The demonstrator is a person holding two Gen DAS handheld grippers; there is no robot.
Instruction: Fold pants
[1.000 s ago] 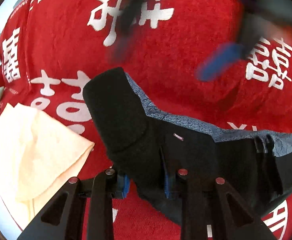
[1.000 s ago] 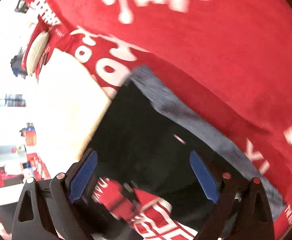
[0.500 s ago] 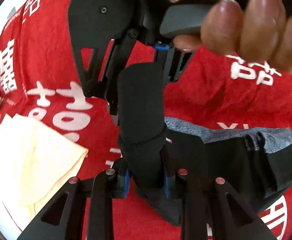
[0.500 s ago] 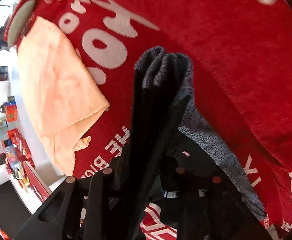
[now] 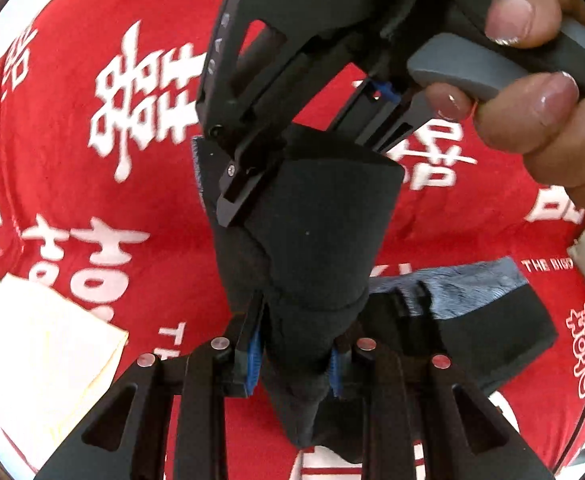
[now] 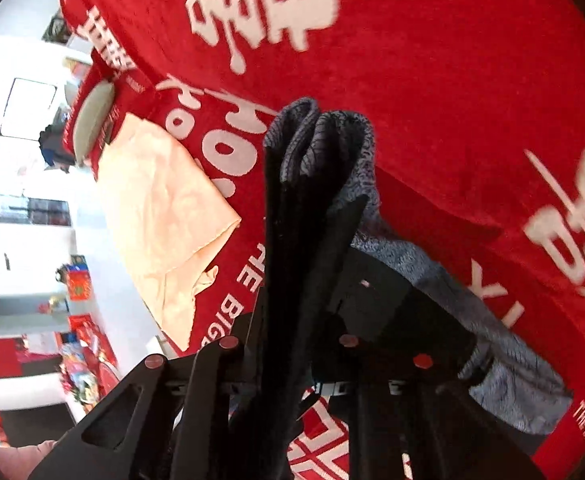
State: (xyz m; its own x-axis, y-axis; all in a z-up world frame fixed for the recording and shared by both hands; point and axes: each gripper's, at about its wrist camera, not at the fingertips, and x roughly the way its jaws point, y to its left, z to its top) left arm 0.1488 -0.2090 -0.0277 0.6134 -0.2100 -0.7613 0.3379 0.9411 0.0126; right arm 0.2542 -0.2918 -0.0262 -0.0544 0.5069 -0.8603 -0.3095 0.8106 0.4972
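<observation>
The black pants (image 5: 324, 232) with a grey patterned waistband (image 5: 464, 284) lie partly on a red blanket (image 5: 72, 160) and are partly lifted. My left gripper (image 5: 294, 360) is shut on a bunched black fold, blue pads pressing both sides. Above it, my right gripper (image 5: 300, 176), held by a person's hand (image 5: 540, 120), pinches the upper end of the same fold. In the right wrist view the pants (image 6: 304, 208) rise in a tight bundle from between the jaws of my right gripper (image 6: 292, 344), which are closing on it; its pads are hidden by cloth.
A folded cream cloth (image 5: 40, 352) lies on the blanket to the left, also in the right wrist view as the cream cloth (image 6: 164, 208). The red blanket (image 6: 432, 80) with white characters covers the surface. Beyond its left edge is a bright room with shelves.
The right gripper came in open over the pants and closed on a fold. Both grippers have lifted, pulling the black fabric up into a taut bundle between them.
</observation>
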